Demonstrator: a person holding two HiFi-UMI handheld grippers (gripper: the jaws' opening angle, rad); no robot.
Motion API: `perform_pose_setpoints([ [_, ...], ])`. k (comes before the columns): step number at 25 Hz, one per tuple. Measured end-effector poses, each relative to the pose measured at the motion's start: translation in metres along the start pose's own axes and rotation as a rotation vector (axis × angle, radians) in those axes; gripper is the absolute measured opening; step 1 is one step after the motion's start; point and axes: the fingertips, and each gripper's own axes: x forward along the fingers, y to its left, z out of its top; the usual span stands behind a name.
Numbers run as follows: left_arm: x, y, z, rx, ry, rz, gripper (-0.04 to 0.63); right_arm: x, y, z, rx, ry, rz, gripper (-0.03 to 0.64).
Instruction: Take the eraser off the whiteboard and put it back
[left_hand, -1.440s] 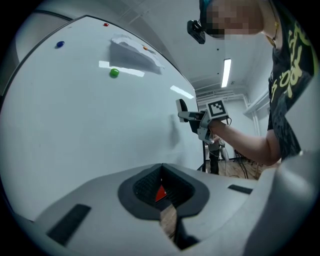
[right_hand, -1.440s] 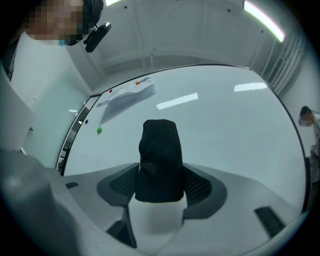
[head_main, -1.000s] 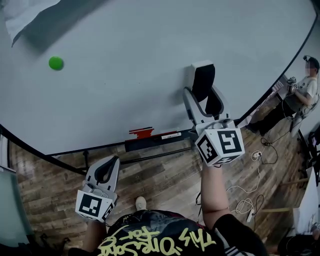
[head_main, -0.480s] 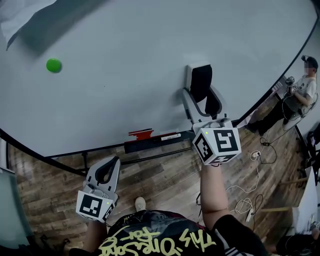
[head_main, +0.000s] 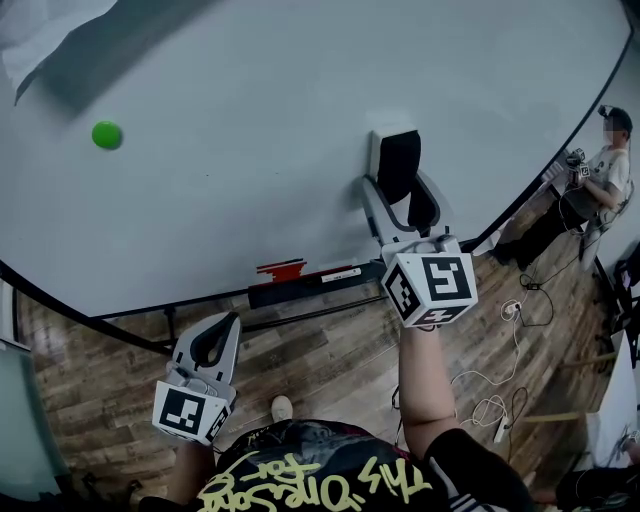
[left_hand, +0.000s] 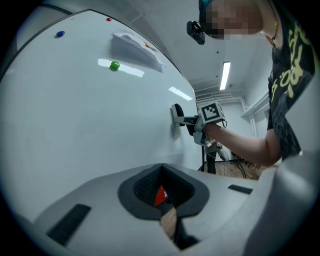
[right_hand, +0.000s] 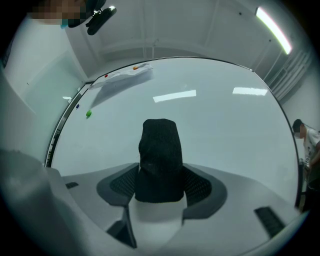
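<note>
**Step in hand.** The right claw (head_main: 403, 186) is clamped on the eraser (right_hand: 159, 155) and holds it at the face of the whiteboard (head_main: 250, 120). The left gripper view shows it against the board or very nearly so. Whether it is coming off or going back cannot be told from this alone.

**Next move, as judged.**
- If it is going back: set the backing flat on the board, let it take hold, then part the jaws and draw straight away so it is not dragged.
- If it is coming off: pull squarely outward.

**Left claw** (head_main: 222, 325). Hangs low over the floor (head_main: 320, 370), jaws together, nothing held.

**Materials and shapes.**
- Eraser: an oblong block with a black, fuzzy felt face and rounded end. Its pale, smooth plastic body sits between the ribbed dark pads.
- Whiteboard: large, glossy and pale, with a thin dark frame. It reflects the ceiling lights.
- Tray (head_main: 300, 284): a narrow dark ledge under the board's lower edge, with a small red item (head_main: 282, 267) on it.
- Green magnet (head_main: 107, 135): a small round dot well apart from the eraser.
- Paper sheet (head_main: 40, 30): white and limp, at the board's far corner.
- Floor: wood-grain planks.
</note>
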Motion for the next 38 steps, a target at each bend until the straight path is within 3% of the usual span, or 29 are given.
perform_pose_setpoints([
  [21,-0.007,0.005,0.000,0.003,0.002,0.025,0.008,0.005,0.000,-0.005,0.012,0.000,-0.025,0.267],
  [26,-0.007,0.003,0.005,-0.064,-0.013,0.043,0.008,0.005,-0.001,-0.006,0.011,-0.004,-0.030,0.267],
  [32,-0.009,0.009,0.001,0.005,-0.002,0.032,0.008,0.008,0.000,-0.007,0.020,-0.005,-0.039,0.267],
  [38,-0.012,0.008,0.003,0.010,-0.007,0.037,0.008,0.008,0.000,-0.008,0.035,-0.015,-0.049,0.267],
])
